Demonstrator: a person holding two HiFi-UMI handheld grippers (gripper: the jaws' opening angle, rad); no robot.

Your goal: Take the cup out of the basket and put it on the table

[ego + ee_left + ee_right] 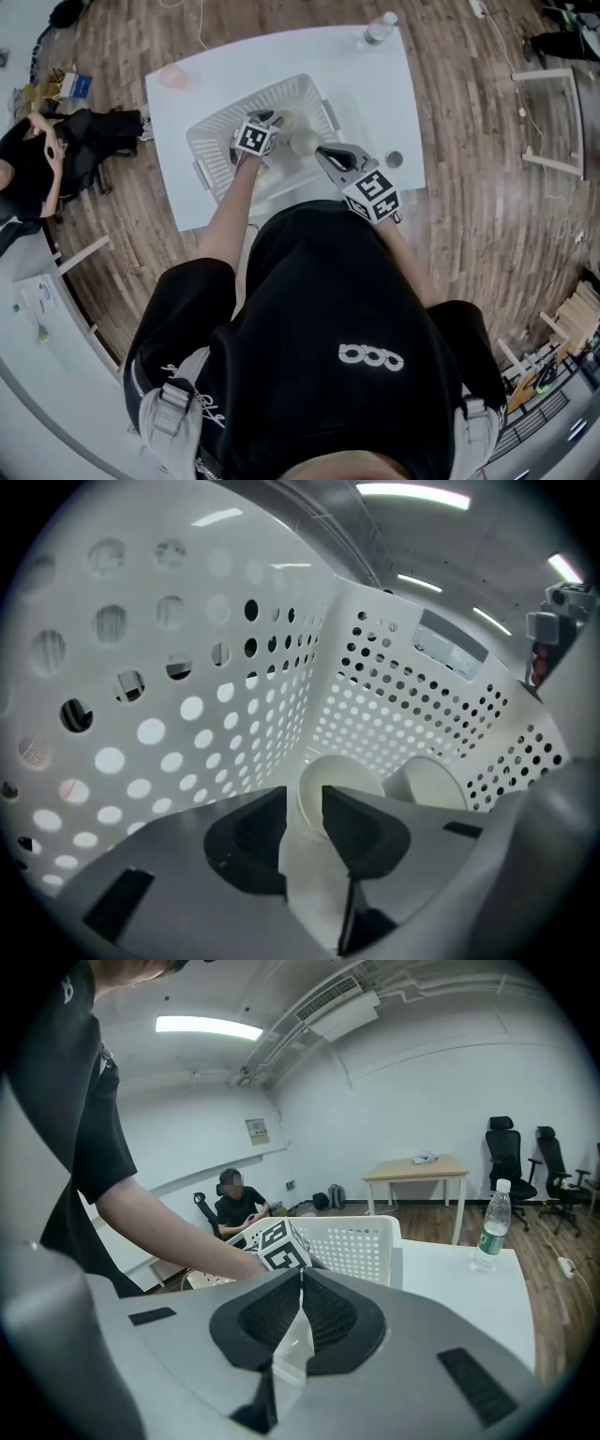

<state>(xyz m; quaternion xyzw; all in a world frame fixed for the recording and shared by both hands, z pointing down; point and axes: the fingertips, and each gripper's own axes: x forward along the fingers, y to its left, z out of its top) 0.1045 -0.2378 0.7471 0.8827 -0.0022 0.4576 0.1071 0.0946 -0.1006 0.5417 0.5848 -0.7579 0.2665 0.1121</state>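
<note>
A white perforated basket stands on the white table. My left gripper reaches down inside it. In the left gripper view the left gripper is shut on a white paper cup, whose rim shows just past the tips. A second cup lies beside it against the basket wall. My right gripper is over the basket's near right side, shut on the thin wall of another pale cup. In the right gripper view only a white strip of that cup shows between the shut jaws.
A water bottle stands at the table's far right corner. A pink cup sits at the far left corner and a small dark round thing lies right of the basket. A person sits on the floor to the left.
</note>
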